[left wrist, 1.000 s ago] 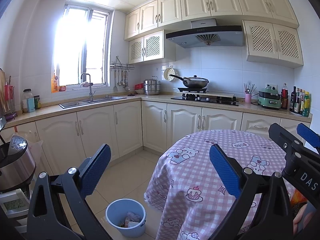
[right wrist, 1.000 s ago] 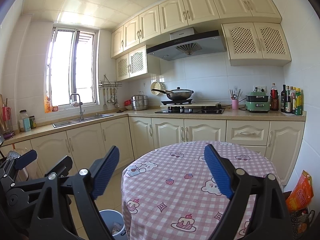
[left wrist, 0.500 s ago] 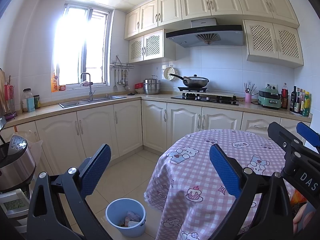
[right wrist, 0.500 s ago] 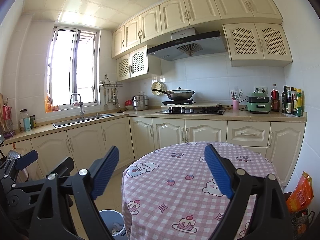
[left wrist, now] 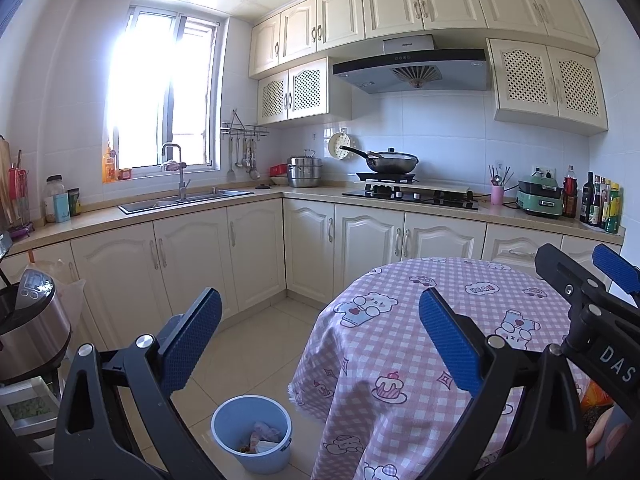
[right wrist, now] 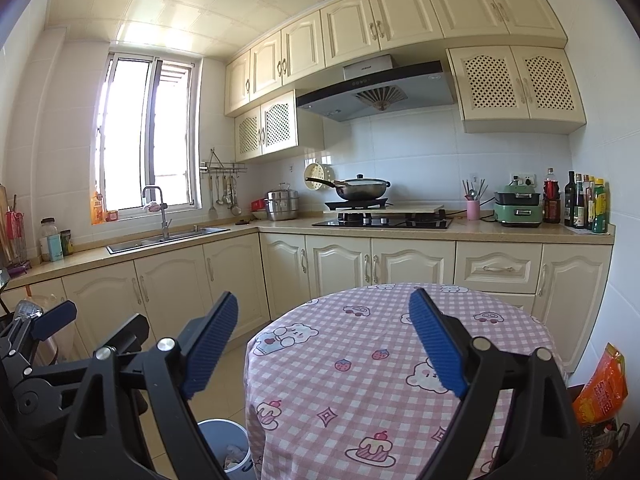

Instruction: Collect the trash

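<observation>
A blue bin stands on the floor left of the round table, with crumpled trash inside; it also shows in the right wrist view. The table has a pink checked cloth with nothing on it. My left gripper is open and empty, held above the bin and the table's left edge. My right gripper is open and empty above the table. The right gripper shows at the right of the left wrist view, and the left gripper at the left of the right wrist view.
Cream cabinets and a counter run along the back and left, with a sink, stove with wok and bottles. A rice cooker stands at the left. An orange bag sits right of the table.
The right wrist view has shifted slightly upward and rightward. The left view is nearly unchanged. Both grippers stay open.
</observation>
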`<state>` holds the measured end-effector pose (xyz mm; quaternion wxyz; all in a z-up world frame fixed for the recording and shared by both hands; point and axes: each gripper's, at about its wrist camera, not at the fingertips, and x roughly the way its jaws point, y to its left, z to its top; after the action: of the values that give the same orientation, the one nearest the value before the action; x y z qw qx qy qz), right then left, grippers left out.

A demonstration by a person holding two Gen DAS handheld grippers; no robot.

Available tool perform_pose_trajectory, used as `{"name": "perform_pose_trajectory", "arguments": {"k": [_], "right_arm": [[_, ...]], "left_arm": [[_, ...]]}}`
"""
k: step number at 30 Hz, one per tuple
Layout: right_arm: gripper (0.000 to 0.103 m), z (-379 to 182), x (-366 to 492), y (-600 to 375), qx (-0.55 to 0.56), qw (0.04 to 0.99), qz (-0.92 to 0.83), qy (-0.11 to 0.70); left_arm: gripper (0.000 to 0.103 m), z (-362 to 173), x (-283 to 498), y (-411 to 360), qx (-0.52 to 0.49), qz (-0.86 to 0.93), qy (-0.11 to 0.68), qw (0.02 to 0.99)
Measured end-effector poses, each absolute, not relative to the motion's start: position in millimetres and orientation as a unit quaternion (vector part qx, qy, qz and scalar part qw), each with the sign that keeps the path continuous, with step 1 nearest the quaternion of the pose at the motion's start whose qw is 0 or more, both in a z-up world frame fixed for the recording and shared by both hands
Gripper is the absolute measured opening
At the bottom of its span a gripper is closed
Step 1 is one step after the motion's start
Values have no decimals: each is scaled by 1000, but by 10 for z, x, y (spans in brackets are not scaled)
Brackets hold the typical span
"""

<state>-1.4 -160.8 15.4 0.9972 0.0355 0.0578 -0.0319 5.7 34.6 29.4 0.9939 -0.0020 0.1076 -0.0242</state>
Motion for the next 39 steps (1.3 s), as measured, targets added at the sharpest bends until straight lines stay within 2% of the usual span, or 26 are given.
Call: {"name": "perform_pose_trajectory", "arguments": {"k": [39], "right_arm": [[86,40,166,-1625,37,996,-25,74]], "left_arm": [[96,117,221,361,-6,-15,133,991]]}}
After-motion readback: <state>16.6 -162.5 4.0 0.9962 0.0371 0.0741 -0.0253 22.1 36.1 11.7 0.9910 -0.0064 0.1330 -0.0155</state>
